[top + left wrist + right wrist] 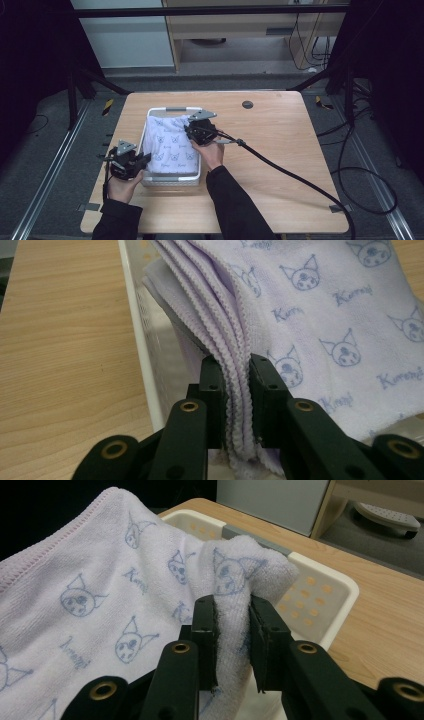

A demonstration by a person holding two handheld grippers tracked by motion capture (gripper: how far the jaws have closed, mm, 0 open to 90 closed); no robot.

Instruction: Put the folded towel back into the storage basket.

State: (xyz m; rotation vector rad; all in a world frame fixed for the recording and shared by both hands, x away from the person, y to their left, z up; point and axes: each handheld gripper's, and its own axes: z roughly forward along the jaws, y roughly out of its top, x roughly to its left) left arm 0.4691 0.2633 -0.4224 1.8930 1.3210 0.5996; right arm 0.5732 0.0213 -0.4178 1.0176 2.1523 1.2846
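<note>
- High view: folded pale-lilac terry towel with printed cat-face motifs lying in white perforated plastic basket near left-front of light wood-grain table.
- Left gripper at basket's near-left corner; right gripper over far-right part of towel, black cable trailing across tabletop.
- Left gripper view: jaws closed down on stacked scalloped hems of towel; several layers pinched between pads, basket wall just beside.
- Right gripper view: jaws clamped on a bunched fold of towel, cloth puffing above pads; basket rim with grey handle insert just behind.
- Step judged: placing folded towel into basket, both corners held, cloth largely seated but right-hand fold raised above rim.
- Next move judged to call for: lowering right corner until flat, then easing both sets of jaws apart and lifting straight out without dragging layers.
- Risk judged: looped pile snagging on pads, upsetting the fold.
- Materials: towel soft, fuzzy, limp, stitched edges; basket rigid, smooth, rounded corners, walls pierced by small holes; tabletop matte laminate.
</note>
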